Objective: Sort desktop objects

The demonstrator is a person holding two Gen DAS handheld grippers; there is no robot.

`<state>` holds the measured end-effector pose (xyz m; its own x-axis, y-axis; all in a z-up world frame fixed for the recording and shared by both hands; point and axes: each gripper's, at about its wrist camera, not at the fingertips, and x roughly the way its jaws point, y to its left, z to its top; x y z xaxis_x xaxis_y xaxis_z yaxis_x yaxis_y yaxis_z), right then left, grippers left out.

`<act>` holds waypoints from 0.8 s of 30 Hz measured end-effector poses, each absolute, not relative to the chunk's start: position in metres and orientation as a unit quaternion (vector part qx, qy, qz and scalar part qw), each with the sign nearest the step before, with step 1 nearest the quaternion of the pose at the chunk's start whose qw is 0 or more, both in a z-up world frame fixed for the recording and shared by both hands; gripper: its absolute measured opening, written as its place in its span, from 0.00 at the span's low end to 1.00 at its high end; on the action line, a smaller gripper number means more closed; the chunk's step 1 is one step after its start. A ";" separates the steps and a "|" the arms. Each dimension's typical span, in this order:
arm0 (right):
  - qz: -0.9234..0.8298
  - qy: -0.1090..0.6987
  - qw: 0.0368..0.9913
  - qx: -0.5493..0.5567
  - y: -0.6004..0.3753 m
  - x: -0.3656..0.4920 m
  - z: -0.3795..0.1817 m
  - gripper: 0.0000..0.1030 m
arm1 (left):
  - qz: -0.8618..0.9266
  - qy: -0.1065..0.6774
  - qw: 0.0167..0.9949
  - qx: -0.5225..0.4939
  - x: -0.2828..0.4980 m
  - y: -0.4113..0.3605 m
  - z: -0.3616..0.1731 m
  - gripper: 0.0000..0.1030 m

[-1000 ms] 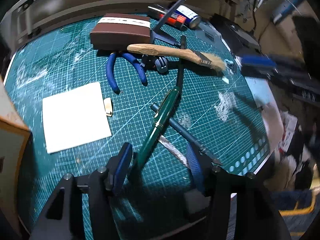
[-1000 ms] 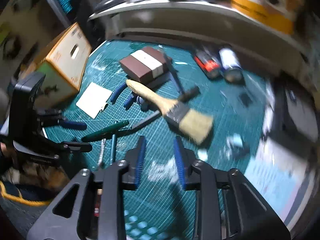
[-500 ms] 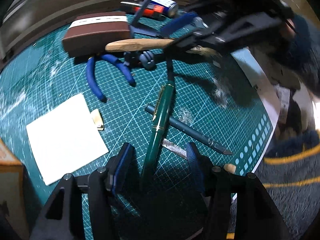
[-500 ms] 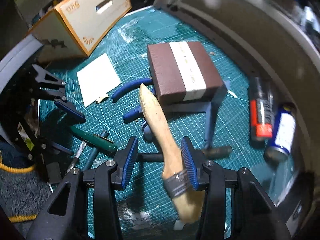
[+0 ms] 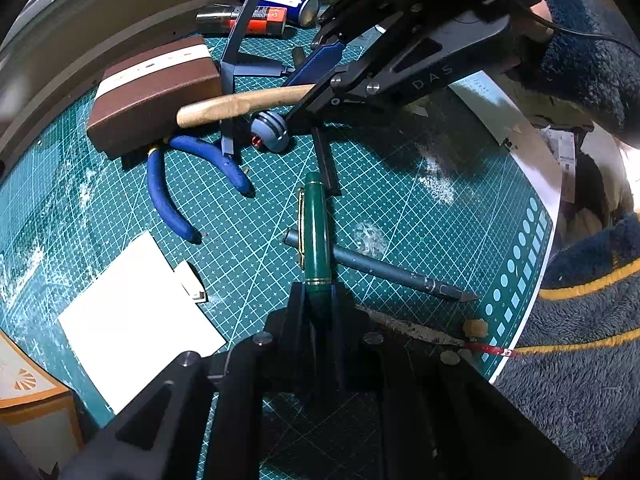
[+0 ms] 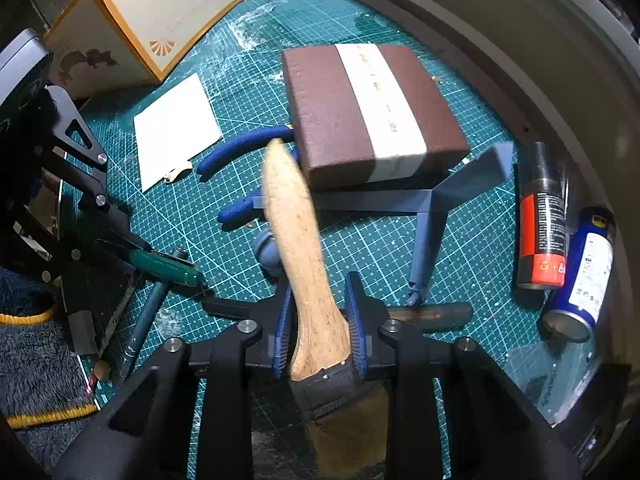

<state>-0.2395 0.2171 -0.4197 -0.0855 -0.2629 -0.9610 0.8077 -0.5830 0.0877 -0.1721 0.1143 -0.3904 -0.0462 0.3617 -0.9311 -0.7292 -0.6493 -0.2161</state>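
My left gripper [image 5: 318, 300] is shut on the lower end of a green fountain pen [image 5: 314, 232], which lies across a grey craft knife [image 5: 384, 270] on the green cutting mat [image 5: 400, 208]. In the right wrist view my right gripper [image 6: 320, 320] is shut on the wooden handle of a paintbrush [image 6: 298, 236], its bristles under the jaws. The same brush handle [image 5: 244, 102] shows in the left wrist view with the right gripper [image 5: 320, 88] clamped on it. The left gripper [image 6: 120, 240] and green pen [image 6: 168, 266] appear at the left of the right wrist view.
A brown box with a white band [image 6: 368, 112] lies on blue-handled pliers [image 5: 176, 184]. A white card [image 5: 132, 320], a grey angled stand [image 6: 436, 200], two spray cans [image 6: 544, 216] and a cardboard box [image 6: 160, 12] surround them. A person's blue fleece sleeve [image 5: 592, 312] is at the mat's edge.
Both grippers went from open to shut: the left closed on the green pen, the right moved in over the brush and closed on its handle.
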 end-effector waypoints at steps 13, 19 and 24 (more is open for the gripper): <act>-0.744 0.118 0.356 0.554 0.249 -0.238 -0.386 0.17 | 0.736 0.071 0.346 -0.577 -0.187 0.096 -0.367 0.12; -0.767 0.060 0.332 0.546 0.264 -0.230 -0.368 0.17 | 0.752 0.063 0.334 -0.565 -0.185 0.093 -0.350 0.12; -0.783 0.021 0.308 0.540 0.274 -0.220 -0.356 0.17 | 0.767 0.045 0.321 -0.554 -0.176 0.095 -0.336 0.12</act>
<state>-0.2202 0.2740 -0.3557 -0.2267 -0.4605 -0.8582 0.5051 -0.8090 0.3006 -0.1759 0.0948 -0.3355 -0.1800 0.4428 -0.8784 -0.5425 -0.7896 -0.2868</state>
